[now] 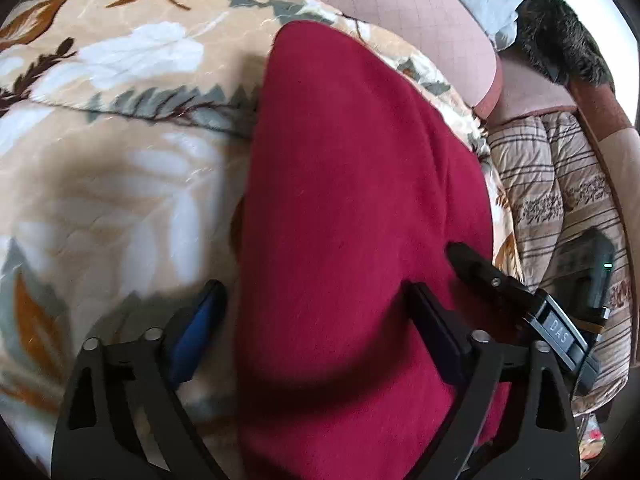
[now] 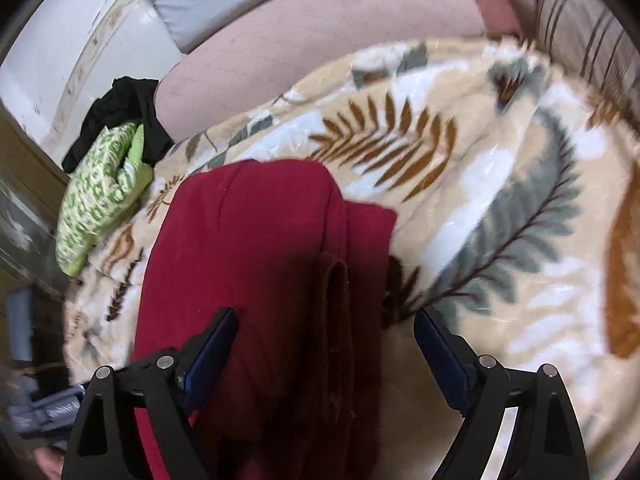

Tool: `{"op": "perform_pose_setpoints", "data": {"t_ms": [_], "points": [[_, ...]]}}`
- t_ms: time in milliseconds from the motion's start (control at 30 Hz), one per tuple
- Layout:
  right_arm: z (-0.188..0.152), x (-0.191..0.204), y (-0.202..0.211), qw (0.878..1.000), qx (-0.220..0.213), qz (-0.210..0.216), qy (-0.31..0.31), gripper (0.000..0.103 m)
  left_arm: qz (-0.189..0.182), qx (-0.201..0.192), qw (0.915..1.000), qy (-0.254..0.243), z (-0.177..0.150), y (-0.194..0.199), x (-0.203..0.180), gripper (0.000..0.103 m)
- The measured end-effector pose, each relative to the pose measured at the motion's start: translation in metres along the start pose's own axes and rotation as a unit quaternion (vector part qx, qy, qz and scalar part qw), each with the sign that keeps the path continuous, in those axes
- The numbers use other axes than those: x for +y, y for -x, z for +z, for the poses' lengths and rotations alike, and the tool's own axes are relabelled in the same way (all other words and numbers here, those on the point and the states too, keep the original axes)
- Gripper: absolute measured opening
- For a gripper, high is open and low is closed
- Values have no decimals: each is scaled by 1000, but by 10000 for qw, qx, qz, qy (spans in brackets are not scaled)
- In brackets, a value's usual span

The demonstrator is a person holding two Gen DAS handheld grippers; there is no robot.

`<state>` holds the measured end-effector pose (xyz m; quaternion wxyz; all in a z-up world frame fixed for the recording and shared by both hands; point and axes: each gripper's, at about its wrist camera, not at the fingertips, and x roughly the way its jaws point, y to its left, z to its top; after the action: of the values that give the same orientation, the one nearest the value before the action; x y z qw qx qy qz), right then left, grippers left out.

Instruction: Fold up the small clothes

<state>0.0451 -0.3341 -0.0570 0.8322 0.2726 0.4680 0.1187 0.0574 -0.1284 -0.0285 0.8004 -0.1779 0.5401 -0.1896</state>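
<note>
Left gripper (image 1: 316,300) first: its jaws stand wide apart, nothing pinched, with the red cloth (image 1: 352,200) lying loose between and under them. One blue-padded finger (image 1: 200,320) hangs over the blanket, the other sits above the red fabric. The right gripper (image 1: 520,296) shows in this view too, poking in over the cloth's right edge.

Over to the right wrist view: the right gripper (image 2: 326,324) is spread wide as well, gripping nothing. Its left finger (image 2: 212,344) is over the red cloth (image 2: 260,260), its right finger over the blanket just beside the cloth's edge. The cloth lies folded in layers, a seam running along its length.

It rests on a leaf-patterned blanket (image 1: 120,140). Farther out sit a pink cushion (image 2: 320,52), a striped quilt (image 1: 560,184), a green patterned cloth (image 2: 96,196) and a black garment (image 2: 120,108).
</note>
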Motion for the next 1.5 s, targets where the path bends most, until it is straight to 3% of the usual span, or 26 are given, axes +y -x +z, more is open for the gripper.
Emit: {"op": "perform_pose_setpoints", "data": {"t_ms": [33, 100, 167, 233, 367, 467, 633, 700, 767, 900, 967, 1133, 1200, 1233, 1300, 1400, 1500], "points": [[0, -5, -6, 9994, 55, 290, -196, 88, 22, -38, 10000, -62, 0, 0, -2, 93], [-2, -9, -10, 9972, -3, 620, -414, 81, -20, -45, 9995, -305, -1, 0, -8, 75], [-2, -2, -6, 9979, -41, 554, -339, 61, 27, -125, 9984, -551, -3, 9, -14, 59], [-3, 11, 8, 9989, -119, 448, -85, 49, 50, -172, 9967, -791, -9, 25, -18, 52], [-11, 35, 41, 9984, -211, 455, 262, 47, -15, -216, 9953, -943, -37, 78, -16, 50], [-28, 51, 60, 9925, -65, 1213, 167, 43, 231, -316, 9937, -1048, -62, 108, -9, 50], [-76, 83, 55, 9918, 392, 1201, 164, 43, 672, -178, 9949, -735, -92, 124, 29, 50], [-98, 87, 36, 9934, 609, 974, 29, 44, 963, -118, 9936, -577, -96, 117, 46, 50], [-107, 90, 28, 9963, 681, 503, 149, 57, 996, -226, 9926, -656, -100, 119, 50, 53], [-106, 107, 64, 9972, 119, -93, 727, 57, 1485, -579, 9803, -1167, -107, 139, 27, 53], [-99, 123, 89, 9924, -202, -114, 1209, 57, 1550, -700, 9774, -1257, -110, 145, 20, 53], [-116, 164, 98, 9711, 39, 368, 2358, 40, 1728, -688, 9756, -1163, -115, 133, 18, 53], [-131, 164, 83, 9628, 214, 148, 2688, 37, 1863, -692, 9730, -1172, -118, 125, 15, 53], [-137, 156, 70, 9592, 308, -166, 2805, 37, 1935, -712, 9713, -1190, -119, 121, 15, 53], [-142, 137, 54, 9591, 400, -483, 2760, 29, 1820, -719, 9737, -1163, -122, 118, 14, 53], [-142, 115, 55, 9699, 336, -294, 2395, 28, 2004, -816, 9689, -1200, -126, 117, 9, 53], [-143, 124, 61, 9653, 343, -449, 2549, 29, 2126, -841, 9657, -1232, -128, 118, 4, 53]]}}
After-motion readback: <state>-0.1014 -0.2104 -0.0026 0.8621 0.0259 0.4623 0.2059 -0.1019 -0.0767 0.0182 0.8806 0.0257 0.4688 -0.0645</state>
